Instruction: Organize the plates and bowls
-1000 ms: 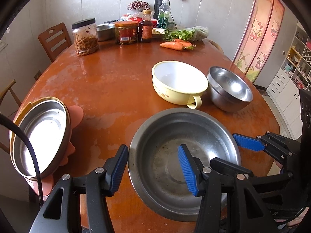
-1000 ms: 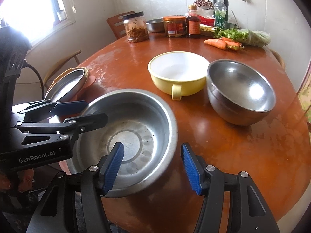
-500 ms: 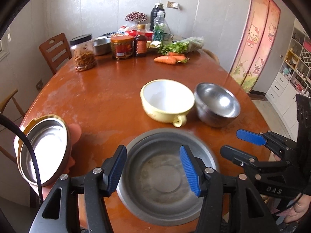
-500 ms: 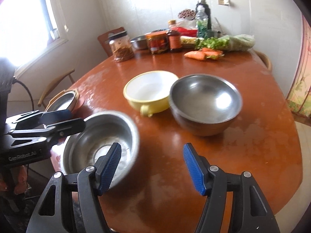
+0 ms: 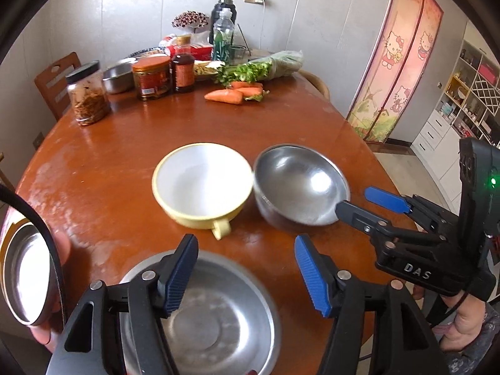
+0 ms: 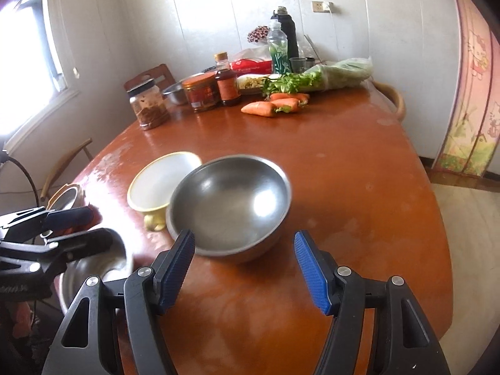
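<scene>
Left wrist | right gripper (image 5: pixel 364 200) body reads "DAS" | jaws apart

Daylight floods in from a blown-out window (image 6: pixel 28 72) at ten o'clock in the right wrist view, washing the wall (image 6: pixel 193 25) pale and leaving white glare on the steel bowl (image 6: pixel 229 201) and sheen on the table (image 6: pixel 343 187). The left wrist view is evenly bright, with a hot spot in the same bowl (image 5: pixel 300 184). Both fisheye frames bend straight lines and darken to black at the corners, and the near pan (image 5: pixel 203 318) at six o'clock is smeared by blur.
</scene>
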